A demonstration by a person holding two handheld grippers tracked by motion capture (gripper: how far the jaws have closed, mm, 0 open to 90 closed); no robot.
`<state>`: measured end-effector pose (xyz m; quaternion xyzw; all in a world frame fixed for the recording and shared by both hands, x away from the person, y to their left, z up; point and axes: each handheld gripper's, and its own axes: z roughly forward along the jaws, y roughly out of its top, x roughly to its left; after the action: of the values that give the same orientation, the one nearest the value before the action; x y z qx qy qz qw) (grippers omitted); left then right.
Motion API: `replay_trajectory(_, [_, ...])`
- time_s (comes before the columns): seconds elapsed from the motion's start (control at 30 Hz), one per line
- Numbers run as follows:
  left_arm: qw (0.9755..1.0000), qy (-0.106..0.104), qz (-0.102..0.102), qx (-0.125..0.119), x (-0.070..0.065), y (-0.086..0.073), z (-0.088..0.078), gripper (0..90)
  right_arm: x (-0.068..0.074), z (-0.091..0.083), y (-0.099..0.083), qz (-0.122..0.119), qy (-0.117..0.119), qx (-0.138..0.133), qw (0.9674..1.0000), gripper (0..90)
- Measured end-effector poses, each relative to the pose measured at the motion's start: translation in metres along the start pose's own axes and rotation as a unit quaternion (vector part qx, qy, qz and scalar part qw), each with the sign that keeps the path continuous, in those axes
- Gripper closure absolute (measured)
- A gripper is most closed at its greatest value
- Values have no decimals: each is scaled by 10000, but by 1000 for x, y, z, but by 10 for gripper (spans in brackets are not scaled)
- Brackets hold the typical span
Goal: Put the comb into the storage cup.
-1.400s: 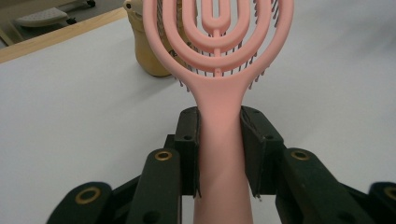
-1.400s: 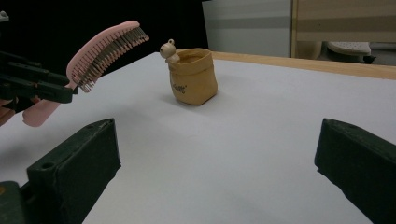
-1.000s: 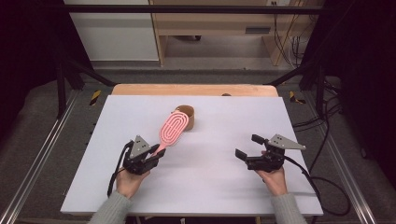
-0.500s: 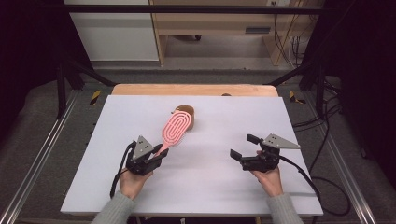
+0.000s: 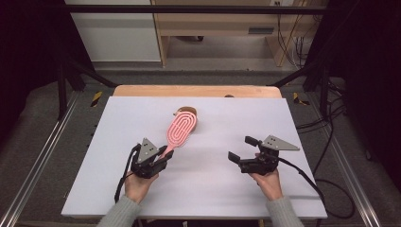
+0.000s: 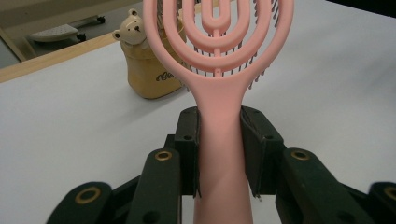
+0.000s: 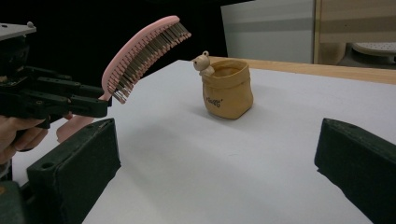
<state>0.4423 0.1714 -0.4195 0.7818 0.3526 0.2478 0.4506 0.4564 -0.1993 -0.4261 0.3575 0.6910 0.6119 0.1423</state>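
In the high view the left gripper (image 5: 163,158) sits in the lower left part of the frame, held in the person's left hand (image 5: 138,183), and its jaws are pinched on the handle of a pink hairbrush (image 5: 179,130). The brush slants up and to the right from the gripper toward the middle of the frame, with its looped, open-work back facing the camera. The left gripper view shows the grip closely: the two black jaws press flat against either side of the pink handle at the lower centre, and the oval brush head rises out of the top edge. In the right gripper view the brush is at the upper left, lifted clear of the white table (image 5: 213,184), with its grey bristles pointing down and to the right. A small tan pot with a bear figure on its rim (image 7: 226,88) stands upright on the table just right of centre in that view, apart from the brush; in the high view it is mostly hidden behind the brush head. The right gripper (image 5: 241,151) is at the lower right of the high view in the person's right hand (image 5: 269,179), with its jaws spread wide and nothing between them; its own view shows them far apart at the bottom corners.
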Motion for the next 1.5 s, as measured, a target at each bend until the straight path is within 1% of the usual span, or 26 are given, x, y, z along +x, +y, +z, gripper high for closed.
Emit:
replay_trajectory(0.27, [10000,30,31,-83,-5,5,3,691,5,5,2,21,15,-2,10000,5])
replay_trajectory(0.47, [9999,21,17,-115,-9,7,6,690,7,6,4,64,46,-15,10000,5])
replay_trajectory(0.57, [9999,29,40,-129,-11,8,8,690,7,6,4,71,42,-15,10000,5])
replay_trajectory(0.63, [9999,8,1,-157,-13,9,11,691,9,7,5,98,52,-29,9999,5])
replay_trajectory(0.8, [9998,8,-7,-186,-17,10,13,691,11,9,7,124,59,-31,9999,5])
replay_trajectory(0.83, [9998,20,19,-203,-19,11,14,691,12,10,7,138,54,-33,9999,5])
replay_trajectory(1.07, [9996,-82,-84,-271,-28,12,21,691,14,13,8,186,55,-25,9998,5])
replay_trajectory(1.2, [9994,-97,-117,-318,-31,11,23,690,14,13,8,196,31,-41,9998,5])
replay_trajectory(1.23, [9993,-94,-135,-337,-33,10,25,690,14,13,7,217,-1,-55,9997,6])
replay_trajectory(1.3, [9992,-108,-171,-348,-35,9,27,690,14,13,7,228,-26,-46,9997,5])
replay_trajectory(1.4, [9992,-90,-170,-345,-37,8,29,691,14,14,7,265,-58,-52,9996,5])
replay_trajectory(1.43, [9991,-106,-214,-359,-39,7,31,691,14,15,7,287,-92,-47,9995,5])
replay_trajectory(1.5, [9990,-102,-223,-371,-40,6,33,690,14,15,6,308,-123,-39,9994,6])
